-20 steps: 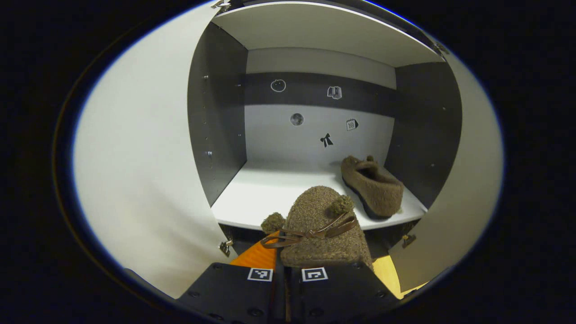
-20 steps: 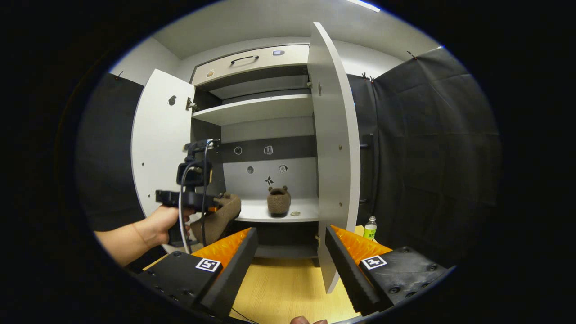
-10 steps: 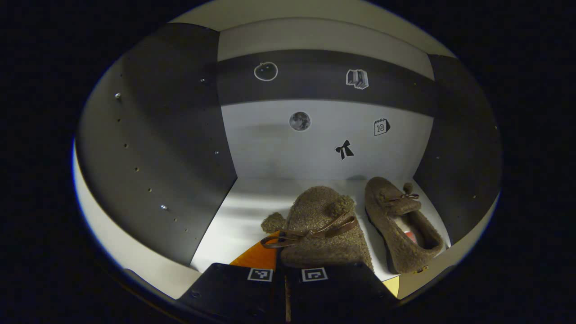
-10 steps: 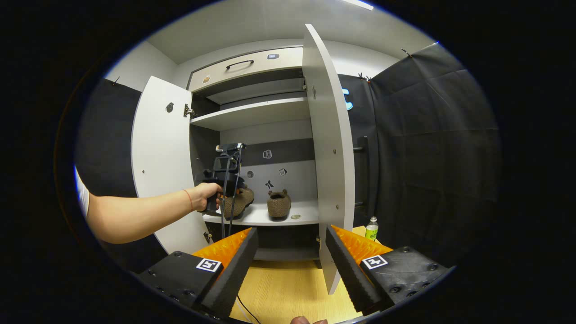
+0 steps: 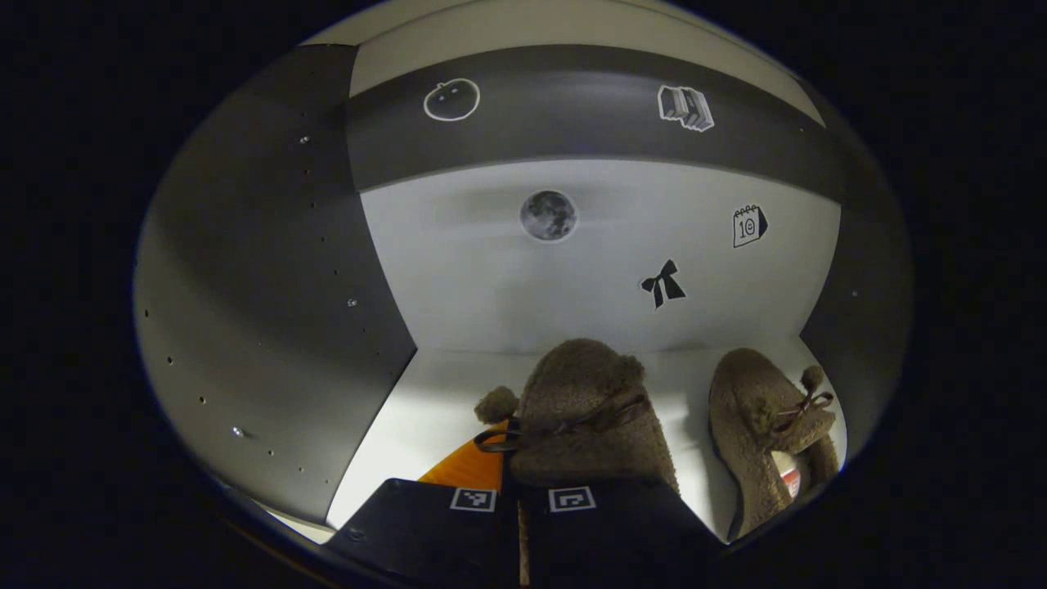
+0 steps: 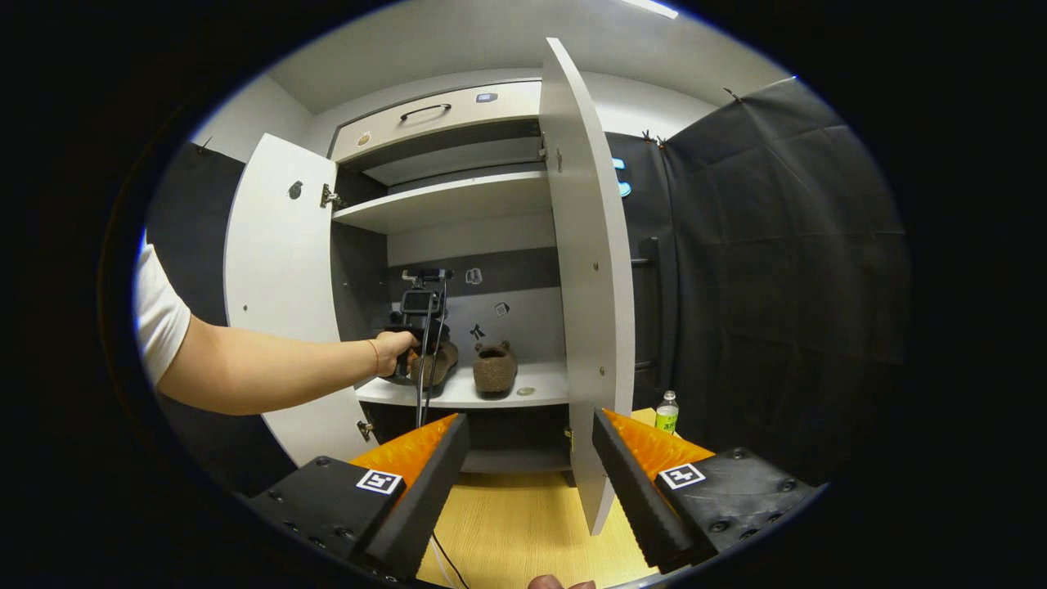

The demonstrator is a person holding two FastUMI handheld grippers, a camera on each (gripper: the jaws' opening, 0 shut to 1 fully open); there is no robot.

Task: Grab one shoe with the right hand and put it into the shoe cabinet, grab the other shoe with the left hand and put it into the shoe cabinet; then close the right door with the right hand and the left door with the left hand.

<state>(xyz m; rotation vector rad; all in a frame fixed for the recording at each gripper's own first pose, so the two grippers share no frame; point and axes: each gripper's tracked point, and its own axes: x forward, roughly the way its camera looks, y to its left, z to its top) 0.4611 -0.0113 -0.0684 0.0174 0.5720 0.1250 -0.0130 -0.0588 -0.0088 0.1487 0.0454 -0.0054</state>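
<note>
Left gripper [image 5: 519, 491]: inside the shoe cabinet [image 6: 458, 200], above the lower shelf [image 5: 425, 401]; fingers pinching the rear of a fuzzy brown shoe [image 5: 585, 417], one on each side.
Held shoe: toe points toward the back wall [image 5: 572, 270]; pom-poms and a thin brown bow on top; whether its sole touches the shelf cannot be told.
Second shoe [image 5: 765, 425]: lying on the same shelf, just to the right of the held one, apart from it, toe also toward the back wall.
Right gripper [image 6: 527, 483]: outside the cabinet, low, over the wooden floor [image 6: 515, 532]; fingers spread wide, nothing between them.
Hand [image 6: 394, 353]: in the right gripper view, a bare arm with a white sleeve reaches in, gripping the left gripper's handle at the lower shelf.
Left door [image 6: 274, 270]: swung wide open.
Right door [image 6: 585, 270]: open, edge-on to the right gripper view.
Back wall: small stickers, among them a moon [image 5: 548, 215] and a bow [image 5: 662, 284].
Bottle [image 6: 667, 411]: upright on the floor, right of the right door.
</note>
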